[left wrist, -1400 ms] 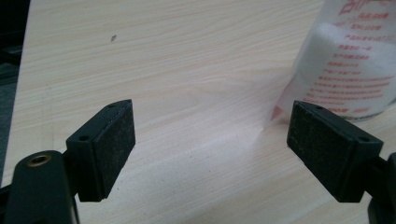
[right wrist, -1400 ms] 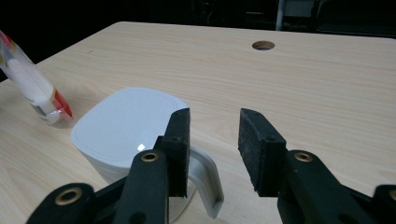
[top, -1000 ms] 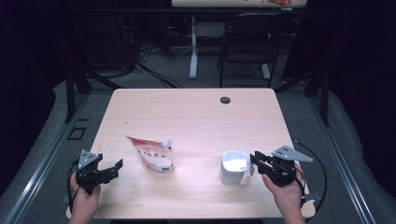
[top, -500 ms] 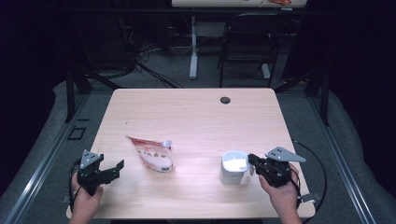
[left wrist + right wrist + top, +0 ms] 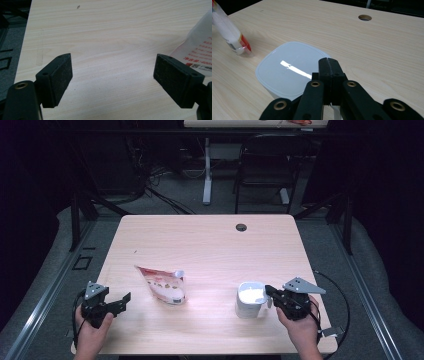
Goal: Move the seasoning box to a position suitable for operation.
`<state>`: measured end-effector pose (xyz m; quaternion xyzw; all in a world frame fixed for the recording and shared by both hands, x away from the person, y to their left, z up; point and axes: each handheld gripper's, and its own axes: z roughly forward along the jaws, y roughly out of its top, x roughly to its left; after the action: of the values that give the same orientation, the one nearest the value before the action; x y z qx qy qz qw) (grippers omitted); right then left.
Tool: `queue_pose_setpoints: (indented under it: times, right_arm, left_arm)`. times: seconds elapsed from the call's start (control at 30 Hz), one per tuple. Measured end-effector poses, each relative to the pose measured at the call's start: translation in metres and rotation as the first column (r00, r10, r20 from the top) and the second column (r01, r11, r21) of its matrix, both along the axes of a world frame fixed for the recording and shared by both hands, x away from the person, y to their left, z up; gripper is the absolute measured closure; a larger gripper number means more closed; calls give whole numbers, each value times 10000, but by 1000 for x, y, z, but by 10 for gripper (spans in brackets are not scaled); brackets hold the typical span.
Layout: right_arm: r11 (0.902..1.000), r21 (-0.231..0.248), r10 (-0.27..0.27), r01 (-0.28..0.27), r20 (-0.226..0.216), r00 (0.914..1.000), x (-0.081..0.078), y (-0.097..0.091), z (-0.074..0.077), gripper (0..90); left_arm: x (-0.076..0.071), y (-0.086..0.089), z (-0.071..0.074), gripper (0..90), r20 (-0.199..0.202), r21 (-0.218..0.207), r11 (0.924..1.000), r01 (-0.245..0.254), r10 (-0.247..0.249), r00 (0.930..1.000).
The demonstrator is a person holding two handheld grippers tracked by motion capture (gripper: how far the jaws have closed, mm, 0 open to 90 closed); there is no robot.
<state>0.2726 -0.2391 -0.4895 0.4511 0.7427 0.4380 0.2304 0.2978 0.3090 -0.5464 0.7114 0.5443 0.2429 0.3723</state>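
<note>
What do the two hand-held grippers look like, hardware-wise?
Both are black. The left hand-held gripper has flat rectangular pads with a grainy face and brass-coloured pivot rivets. The right hand-held gripper has the same brass rivets. Each carries a grey three-cornered plate and trails a black cable.

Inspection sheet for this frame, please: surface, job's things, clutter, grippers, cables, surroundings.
Surface: wooden table, cable hole near the far edge.
Job's things: lidded white container upright; red-and-white pouch lying flat, apart from it.
Clutter: nothing seen.
Grippers: left hand-held gripper open over bare wood beside the pouch; right hand-held gripper has just been closing and is shut at the container's side. Whether it pinches anything cannot be told.
Cables: black cable loops off the right hand-held gripper; floor cables behind the table.
Surroundings: dark chair, another table's white leg.
</note>
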Motion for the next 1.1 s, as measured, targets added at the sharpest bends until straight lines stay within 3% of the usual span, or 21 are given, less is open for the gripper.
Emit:
queue_pose_setpoints:
  times: [0.7, 1.1]
  right_arm:
    - [9998, 176, -54, 54, 19, 10000, -1, -2, -1, 900]
    - [9999, 141, -29, 29, 6, 10000, -1, -3, -2, 900]
  left_arm:
    - [0, -2, 1, 172, 135, 135, 9999, -88, 86, 9999]
    - [-1, -3, 3, 156, 351, 95, 9999, 136, -139, 9993]
